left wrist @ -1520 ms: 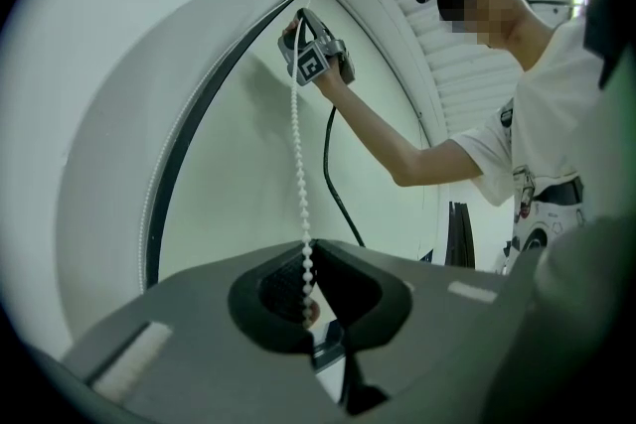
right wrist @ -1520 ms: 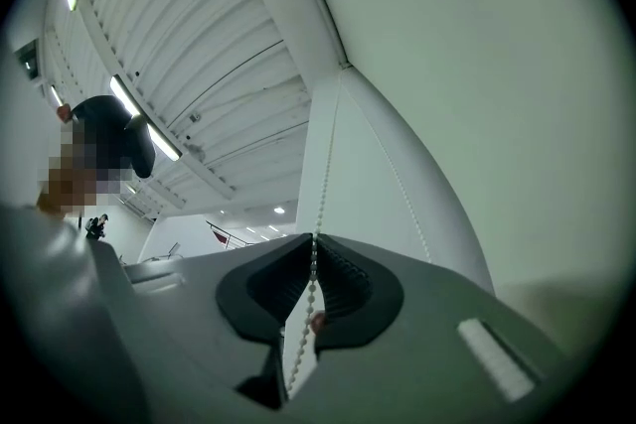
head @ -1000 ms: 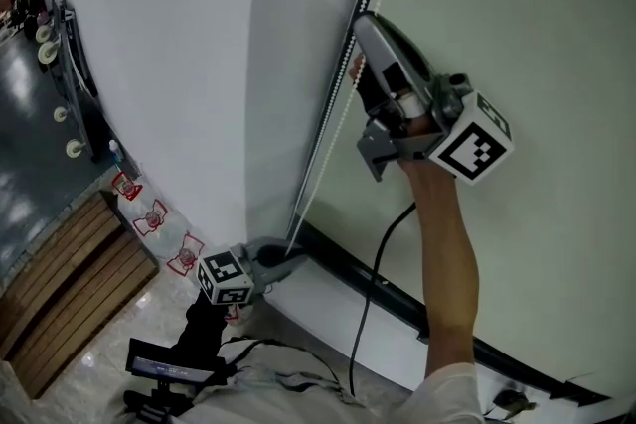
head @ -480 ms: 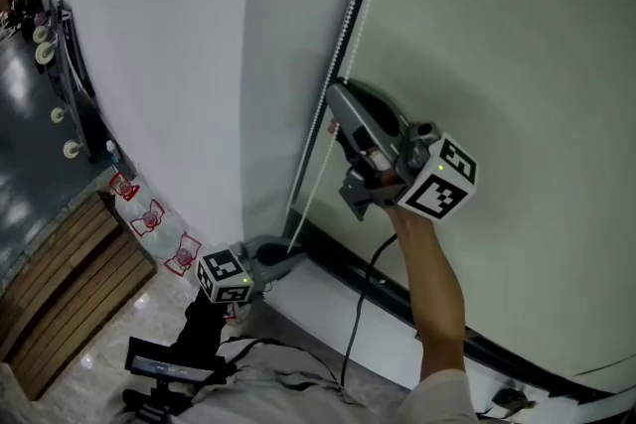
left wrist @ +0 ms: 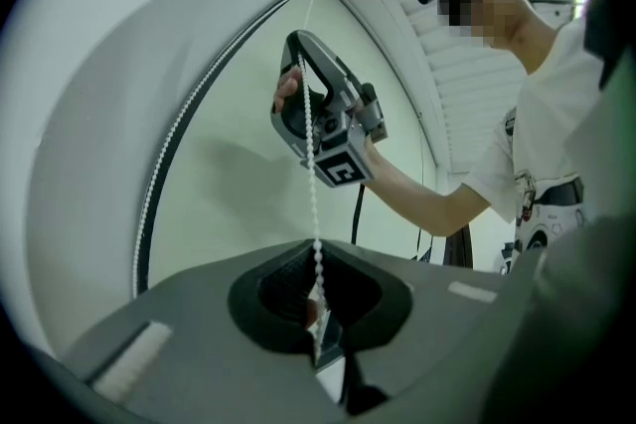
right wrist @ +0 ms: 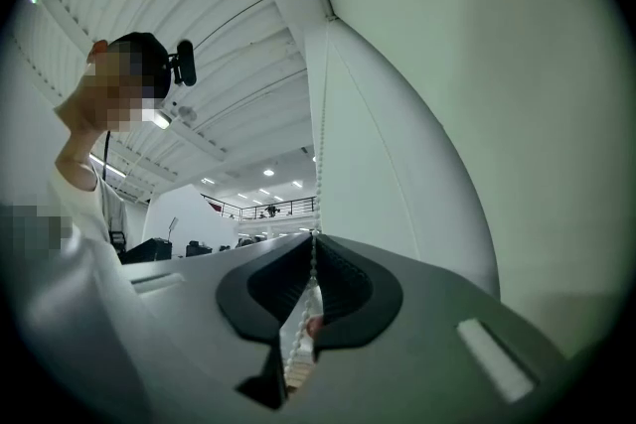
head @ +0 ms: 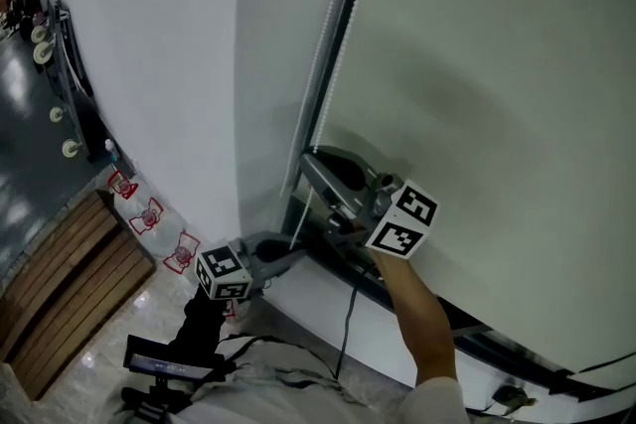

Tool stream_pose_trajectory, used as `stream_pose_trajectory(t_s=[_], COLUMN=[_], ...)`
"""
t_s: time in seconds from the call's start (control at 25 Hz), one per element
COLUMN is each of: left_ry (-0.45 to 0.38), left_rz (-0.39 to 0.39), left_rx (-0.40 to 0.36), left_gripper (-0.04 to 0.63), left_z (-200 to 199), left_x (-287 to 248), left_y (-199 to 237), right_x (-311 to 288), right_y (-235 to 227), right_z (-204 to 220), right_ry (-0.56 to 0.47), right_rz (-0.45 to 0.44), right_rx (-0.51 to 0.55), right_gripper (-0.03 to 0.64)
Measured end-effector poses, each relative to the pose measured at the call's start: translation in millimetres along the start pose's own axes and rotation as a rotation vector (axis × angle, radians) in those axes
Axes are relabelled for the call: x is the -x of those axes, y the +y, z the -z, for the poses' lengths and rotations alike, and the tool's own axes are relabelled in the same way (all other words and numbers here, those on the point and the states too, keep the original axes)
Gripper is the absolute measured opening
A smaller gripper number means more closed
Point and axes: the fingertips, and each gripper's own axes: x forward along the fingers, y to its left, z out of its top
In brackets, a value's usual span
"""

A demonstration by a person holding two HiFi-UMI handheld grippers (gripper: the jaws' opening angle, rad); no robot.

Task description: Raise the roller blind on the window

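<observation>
Your left gripper [head: 288,256] and right gripper [head: 310,161] both clamp the bead chain [head: 332,35], its top cut off beside the edge of the roller blind [head: 497,65].

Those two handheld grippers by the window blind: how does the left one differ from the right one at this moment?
The right gripper is higher, close against the roller blind; the left gripper is below it and further to the left in the head view. The right gripper slants upward, while the left gripper lies about level. What they share: each has its jaws shut on the white bead chain.
</observation>
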Motion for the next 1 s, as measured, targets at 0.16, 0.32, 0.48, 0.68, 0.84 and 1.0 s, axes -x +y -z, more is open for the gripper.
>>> stream_pose_trajectory(t_s=[0.16,0.32,0.48,0.68,0.84,1.0], left_ry=[-0.003,-0.009,-0.025,-0.035,-0.036,-0.041], left_rz=[0.006,0.014,0.025,0.025,0.039,0.041], left_rx=[0.003,0.001,-0.004,-0.003,-0.007,-0.012], left_gripper=[-0.002,-0.002,-0.002,-0.002,-0.002,-0.002], left_z=[-0.8,-0.8,-6.3,-11.5,-11.0,-12.5], left_x=[-1.2,-1.7,-2.7,-4.2,-3.2,-2.3], left_y=[-1.8,-3.8,-6.1,-5.7,-8.1,-7.9], right_x=[8.2,14.2,15.9,21.9,23.5,20.8], right_y=[3.3,7.8,12.5,9.9,6.8,10.0], right_z=[25.0,37.4,53.5,72.8,69.0,66.9], right_ry=[0.032,0.043,0.066,0.083,0.063,0.099], right_rz=[0.009,0.009,0.006,0.015,0.010,-0.017], right_rx=[-0.023,-0.038,-0.056,-0.106,-0.132,-0.091], right_gripper=[0.012,0.012,0.012,0.012,0.015,0.024])
